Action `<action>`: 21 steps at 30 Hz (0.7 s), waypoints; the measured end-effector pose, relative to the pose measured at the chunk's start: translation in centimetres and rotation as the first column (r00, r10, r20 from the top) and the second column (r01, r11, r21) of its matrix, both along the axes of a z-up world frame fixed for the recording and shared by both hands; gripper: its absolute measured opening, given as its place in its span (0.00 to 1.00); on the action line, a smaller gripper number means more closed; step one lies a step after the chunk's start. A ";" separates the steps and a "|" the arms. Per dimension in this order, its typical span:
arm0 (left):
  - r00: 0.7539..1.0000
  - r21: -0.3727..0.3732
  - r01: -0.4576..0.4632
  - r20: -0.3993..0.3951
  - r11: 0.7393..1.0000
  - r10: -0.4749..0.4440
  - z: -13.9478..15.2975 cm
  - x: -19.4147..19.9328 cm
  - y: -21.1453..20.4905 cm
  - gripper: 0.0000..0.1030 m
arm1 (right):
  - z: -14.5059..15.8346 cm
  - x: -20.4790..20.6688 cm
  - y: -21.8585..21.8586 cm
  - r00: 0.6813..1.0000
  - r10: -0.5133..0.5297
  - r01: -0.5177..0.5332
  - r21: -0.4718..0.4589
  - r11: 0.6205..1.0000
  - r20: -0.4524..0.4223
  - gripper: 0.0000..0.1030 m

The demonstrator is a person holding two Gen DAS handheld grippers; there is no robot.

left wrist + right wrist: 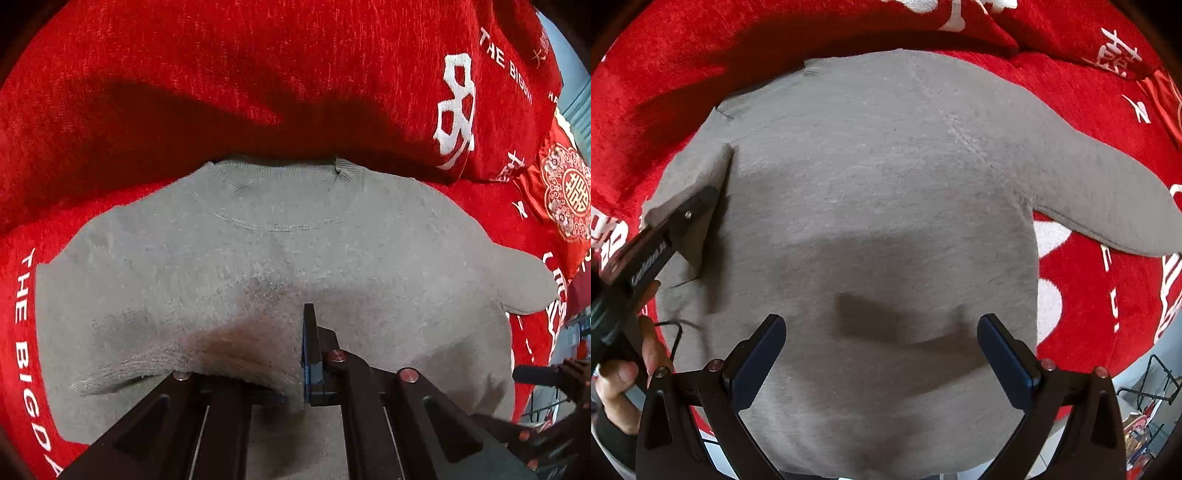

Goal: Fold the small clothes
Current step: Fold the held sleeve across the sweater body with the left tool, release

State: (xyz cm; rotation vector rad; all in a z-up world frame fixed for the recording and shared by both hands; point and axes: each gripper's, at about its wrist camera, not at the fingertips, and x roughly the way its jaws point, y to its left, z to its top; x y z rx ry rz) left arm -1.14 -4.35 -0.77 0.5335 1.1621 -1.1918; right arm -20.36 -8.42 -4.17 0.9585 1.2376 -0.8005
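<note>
One grey knit sweater lies spread over a red plush cover printed with white lettering and Chinese characters; its ribbed neckline points to the far side. At the left of the right wrist view, the left gripper is clenched on the sweater's left sleeve, a fold of grey fabric pinched between its pads and laid over the body of the garment. A hand holds that gripper's handle at the near left edge. In the left wrist view the same grasp shows close up: grey cloth bunches against the blue pad of one finger, with the rest of the sweater stretching away beyond it. Near the middle, the right gripper hangs above the sweater's lower body with its jaws released wide and nothing between them. To the right, the other sleeve lies flat, angled outward over the red cover.
</note>
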 end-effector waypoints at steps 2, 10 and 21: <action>1.000 -0.004 -0.010 0.008 1.000 0.010 1.0 0.3 0.7 0.07 | 0.3 0.6 -0.3 1.000 0.028 -0.028 -0.019 0.999 0.004 1.00; 0.996 -0.018 -0.058 0.064 0.998 0.059 5.4 6.1 6.6 0.52 | 3.7 8.9 0.7 0.956 0.291 -0.276 -0.212 0.938 0.046 1.00; 0.965 0.056 -0.212 0.171 0.976 0.199 4.5 8.3 9.2 0.98 | 5.1 13.7 2.6 0.925 0.378 -0.370 -0.303 0.878 -0.035 1.00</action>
